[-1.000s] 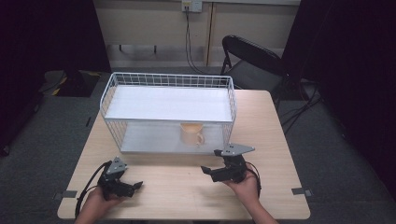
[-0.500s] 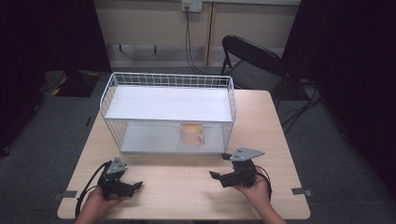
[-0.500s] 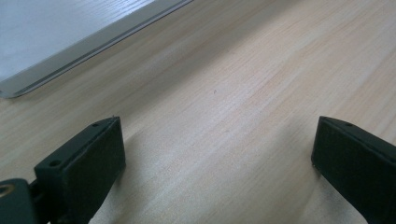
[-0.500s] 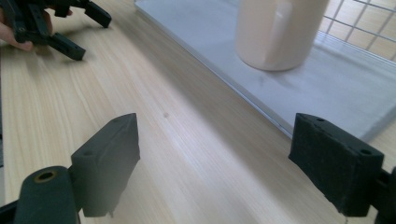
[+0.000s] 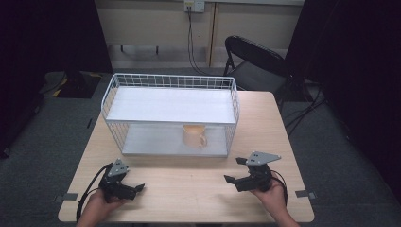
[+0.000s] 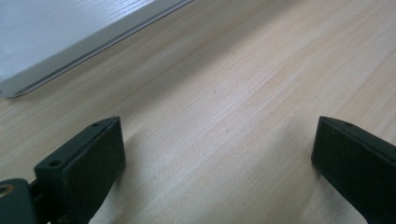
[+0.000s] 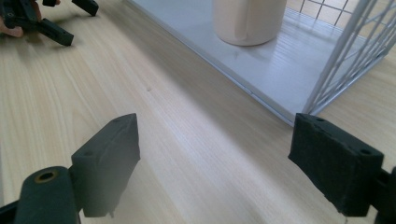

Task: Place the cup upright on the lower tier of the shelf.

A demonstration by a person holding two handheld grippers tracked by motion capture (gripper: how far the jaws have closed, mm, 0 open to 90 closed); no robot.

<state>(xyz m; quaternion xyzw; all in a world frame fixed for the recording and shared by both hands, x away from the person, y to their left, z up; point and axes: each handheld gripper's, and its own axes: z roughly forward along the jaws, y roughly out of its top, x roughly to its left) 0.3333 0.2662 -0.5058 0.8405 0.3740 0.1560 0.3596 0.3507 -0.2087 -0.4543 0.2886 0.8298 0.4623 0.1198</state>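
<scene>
Since a second ago the right gripper (image 5: 239,171) has drawn back from the wire basket's (image 5: 109,97) front edge toward the person's edge of the table (image 5: 189,194), sliding out to about 5 o'clock of the table top, and half a second ago it was already nearly there; the left gripper (image 5: 137,187) has stayed put at about 7 o'clock. In the high view both hands come in from the bottom, each low over the wood, the right hand (image 5: 268,191) gripping its tool with the grey plate on top and the jaws pointing toward 10 o'clock, the left hand (image 5: 101,202) with jaws pointing toward 3 o'clock. Both pairs of jaws stand wide apart with bare wood between them. The cream mug (image 5: 194,135) stands upright on the basket's lower shelf, at its right front, handle toward the person; in the right gripper view it sits at 12 o'clock, just behind the shelf's edge.
</scene>
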